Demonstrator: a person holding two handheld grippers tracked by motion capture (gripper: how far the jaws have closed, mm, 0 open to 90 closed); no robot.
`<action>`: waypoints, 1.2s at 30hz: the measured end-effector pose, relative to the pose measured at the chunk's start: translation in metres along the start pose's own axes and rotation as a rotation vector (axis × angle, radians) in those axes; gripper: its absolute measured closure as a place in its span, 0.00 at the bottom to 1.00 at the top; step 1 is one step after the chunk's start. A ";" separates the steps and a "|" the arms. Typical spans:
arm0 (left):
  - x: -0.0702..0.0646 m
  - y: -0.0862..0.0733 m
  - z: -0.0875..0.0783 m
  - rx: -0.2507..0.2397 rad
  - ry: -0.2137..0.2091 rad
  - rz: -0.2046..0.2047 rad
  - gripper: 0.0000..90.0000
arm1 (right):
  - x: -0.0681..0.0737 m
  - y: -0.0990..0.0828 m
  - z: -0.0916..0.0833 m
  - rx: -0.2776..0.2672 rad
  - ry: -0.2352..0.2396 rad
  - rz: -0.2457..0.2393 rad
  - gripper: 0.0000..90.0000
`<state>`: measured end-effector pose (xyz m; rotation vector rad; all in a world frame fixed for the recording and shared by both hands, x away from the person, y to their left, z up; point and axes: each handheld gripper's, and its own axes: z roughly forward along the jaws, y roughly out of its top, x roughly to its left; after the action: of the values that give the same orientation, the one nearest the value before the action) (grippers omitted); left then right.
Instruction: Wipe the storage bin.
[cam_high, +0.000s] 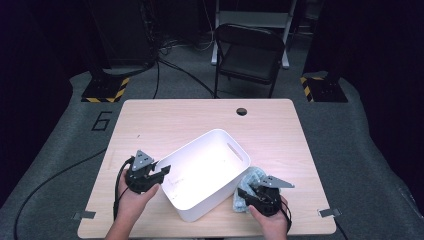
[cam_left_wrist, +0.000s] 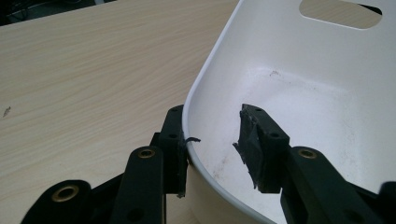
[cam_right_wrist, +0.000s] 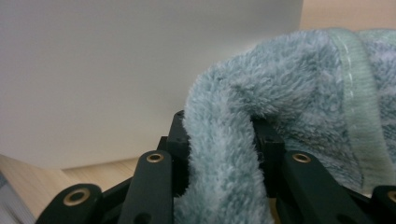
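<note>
A white plastic bin (cam_high: 205, 172) sits tilted on the wooden counter (cam_high: 165, 117) between the 2 hands. The left claw (cam_left_wrist: 212, 140) straddles the bin's near rim, 1 jaw outside against the wall and the other inside and apart from it, so it stands spread. Just beside the bin's right wall, the right claw (cam_right_wrist: 222, 140) is pinching a fold of a fluffy light-blue towel (cam_right_wrist: 289, 93).
</note>
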<state>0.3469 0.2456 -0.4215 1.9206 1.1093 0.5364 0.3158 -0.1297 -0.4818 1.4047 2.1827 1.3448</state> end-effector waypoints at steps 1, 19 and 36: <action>0.000 0.000 0.000 0.000 0.000 -0.001 0.69 | -0.001 -0.002 0.004 0.013 -0.002 0.007 0.74; -0.002 0.000 -0.001 0.007 0.005 -0.002 0.69 | -0.002 -0.005 0.011 0.046 0.000 0.010 0.73; -0.006 0.000 0.000 0.004 -0.002 0.001 0.69 | 0.024 0.029 -0.034 -0.128 0.007 -0.082 0.73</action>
<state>0.3439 0.2402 -0.4210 1.9252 1.1092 0.5336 0.3005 -0.1262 -0.4332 1.2525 2.0933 1.4344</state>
